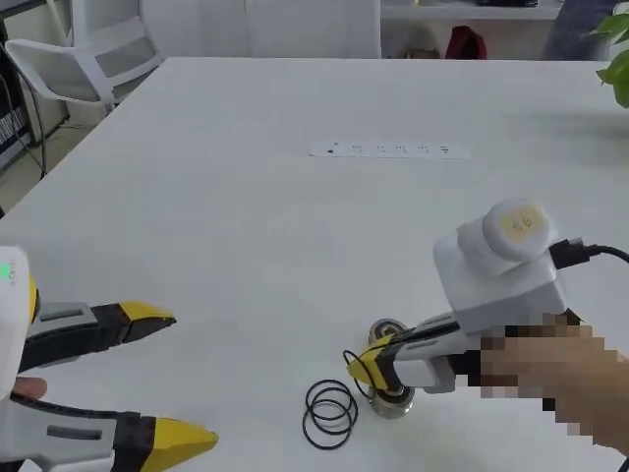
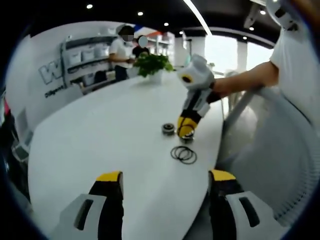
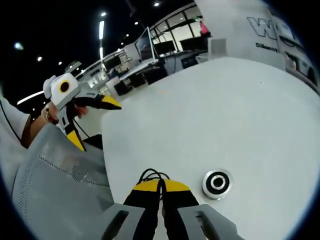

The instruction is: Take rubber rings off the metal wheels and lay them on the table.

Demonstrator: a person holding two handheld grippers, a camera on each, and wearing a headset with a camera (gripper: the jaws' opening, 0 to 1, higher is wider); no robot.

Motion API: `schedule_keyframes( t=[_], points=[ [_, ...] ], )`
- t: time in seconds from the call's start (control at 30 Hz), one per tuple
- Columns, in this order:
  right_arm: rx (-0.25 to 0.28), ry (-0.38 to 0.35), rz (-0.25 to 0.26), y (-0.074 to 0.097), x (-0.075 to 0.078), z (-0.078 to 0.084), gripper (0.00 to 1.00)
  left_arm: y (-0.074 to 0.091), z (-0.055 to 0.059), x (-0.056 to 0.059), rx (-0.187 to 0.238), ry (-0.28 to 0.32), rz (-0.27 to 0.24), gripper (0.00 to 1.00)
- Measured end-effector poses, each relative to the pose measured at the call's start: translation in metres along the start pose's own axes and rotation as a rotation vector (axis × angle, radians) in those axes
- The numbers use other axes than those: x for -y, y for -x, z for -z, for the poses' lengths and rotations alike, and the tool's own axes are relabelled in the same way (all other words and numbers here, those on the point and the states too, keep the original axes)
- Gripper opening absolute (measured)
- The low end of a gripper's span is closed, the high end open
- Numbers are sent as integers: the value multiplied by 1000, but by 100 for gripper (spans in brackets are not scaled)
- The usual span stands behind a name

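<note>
Table: a wide white table (image 1: 246,226) with a power strip (image 1: 388,149) further back, a chair at the far left corner and a green plant at the right edge.
Step in hand: pulling one rubber ring off a metal wheel. By my reading this is the middle of the job, since a small heap of loose rings (image 1: 329,410) already lies flat on the table.
Right claw: the right claw (image 1: 366,366) has its jaws pressed together on a thin black ring (image 1: 350,364). In the right gripper view the yellow tips (image 3: 161,184) meet, with black loops (image 3: 152,174) poking out beyond them.
Wheels: the near wheel (image 1: 395,401) sits directly under the right claw's tips. The far wheel (image 1: 385,327) stands just behind it and apart from the jaws. I cannot tell whether the pinched ring has fully cleared the near wheel.
Ring relative to claw: held at the very tips and raised above the table. The loose rings lie just to the left of those tips.
Left claw: the left claw (image 1: 182,379) hovers with its jaws spread, holding nothing, well apart from the wheels. They sit ahead of it in the left gripper view.
Next move calls for: lifting the ring free, carrying it across to the heap and parting the jaws low. The near wheel may tip or drag, so the left claw could steady it.
</note>
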State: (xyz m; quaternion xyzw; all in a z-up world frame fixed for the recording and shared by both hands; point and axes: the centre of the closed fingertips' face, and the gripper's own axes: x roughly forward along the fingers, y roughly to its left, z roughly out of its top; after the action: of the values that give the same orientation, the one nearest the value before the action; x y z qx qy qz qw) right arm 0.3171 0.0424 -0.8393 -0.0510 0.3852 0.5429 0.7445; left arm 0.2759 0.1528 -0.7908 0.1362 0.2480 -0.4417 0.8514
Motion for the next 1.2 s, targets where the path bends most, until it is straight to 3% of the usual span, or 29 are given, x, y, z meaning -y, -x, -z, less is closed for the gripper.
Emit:
schedule_keyframes(
  t=[0.27,0.57,1.2],
  points=[
    [-44,41,2,-4,-3,9,0,7,3,-5,14,28,-17,70],
    [-77,99,26,-6,0,14,0,7,3,0,9,29,-22,69],
    [-93,124,49,-4,3,15,0,7,4,2,-5,23,-19,69]
  ],
)
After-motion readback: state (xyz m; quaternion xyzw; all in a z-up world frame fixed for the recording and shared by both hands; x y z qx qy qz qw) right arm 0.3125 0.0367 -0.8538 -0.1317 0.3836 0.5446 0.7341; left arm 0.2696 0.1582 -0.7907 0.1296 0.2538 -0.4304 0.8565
